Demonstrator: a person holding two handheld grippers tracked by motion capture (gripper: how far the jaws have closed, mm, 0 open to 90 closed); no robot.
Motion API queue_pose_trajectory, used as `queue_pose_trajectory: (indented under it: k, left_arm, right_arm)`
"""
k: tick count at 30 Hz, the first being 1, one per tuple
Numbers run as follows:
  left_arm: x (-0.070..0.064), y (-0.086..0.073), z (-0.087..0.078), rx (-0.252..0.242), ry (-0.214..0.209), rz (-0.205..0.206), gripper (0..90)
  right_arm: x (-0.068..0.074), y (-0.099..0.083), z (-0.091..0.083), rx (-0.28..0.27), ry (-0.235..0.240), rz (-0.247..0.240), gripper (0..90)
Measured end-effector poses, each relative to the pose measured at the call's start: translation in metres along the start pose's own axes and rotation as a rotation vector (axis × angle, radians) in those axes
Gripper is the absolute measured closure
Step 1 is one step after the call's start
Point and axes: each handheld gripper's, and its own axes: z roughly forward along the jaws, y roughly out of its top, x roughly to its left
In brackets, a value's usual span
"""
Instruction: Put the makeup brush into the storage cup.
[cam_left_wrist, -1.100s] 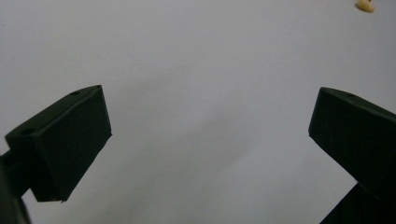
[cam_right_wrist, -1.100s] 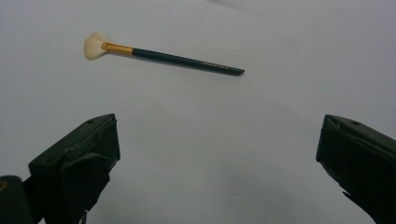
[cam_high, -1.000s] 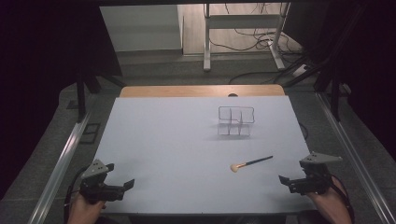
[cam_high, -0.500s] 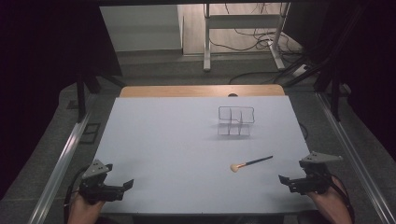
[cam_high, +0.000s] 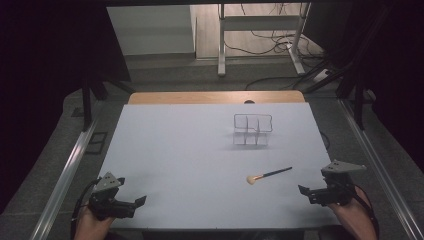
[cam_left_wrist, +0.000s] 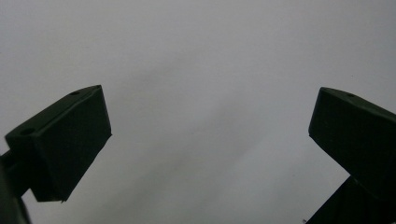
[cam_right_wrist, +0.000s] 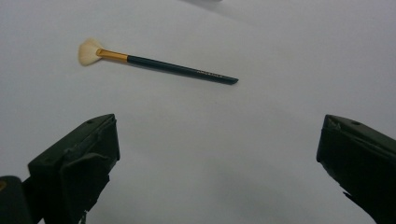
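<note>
Your left gripper (cam_high: 131, 204) sits at the near-left corner of the table (cam_high: 175, 150), jaws spread wide, nothing between them; in the left gripper view the left gripper (cam_left_wrist: 205, 154) faces bare white tabletop (cam_left_wrist: 210, 70) and nothing else. Your right gripper (cam_high: 309, 192) sits at the near-right corner, jaws also spread wide and empty, pointing inward across the table. In the right gripper view the right gripper (cam_right_wrist: 217, 163) has bare surface between the jaws, and the brush (cam_right_wrist: 159, 61) lies flat ahead of them, apart from both jaws, pale bristles to the left of that view, gold collar, dark handle running right. From the high view the brush (cam_high: 268, 175) lies on the right half of the table, between your right gripper and the clear box (cam_high: 252, 130), bristle end toward you and left, handle angled away to the right. The clear box stands farther back, right of centre, divided into compartments; I can't tell if anything is in them. Brush and box are well apart. Your hands (cam_high: 350, 220) come in from the bottom edge, one behind each gripper.
</note>
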Motion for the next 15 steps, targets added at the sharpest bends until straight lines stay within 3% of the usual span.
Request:
queue_pose_trajectory:
  k: [15]
  left_arm:
    - [-0.0034,-0.0029,0.001,0.011,-0.034,0.0,0.0]
  right_arm:
    - [0.0052,0.0062,0.0064,0.023,-0.002,-0.029,0.0]
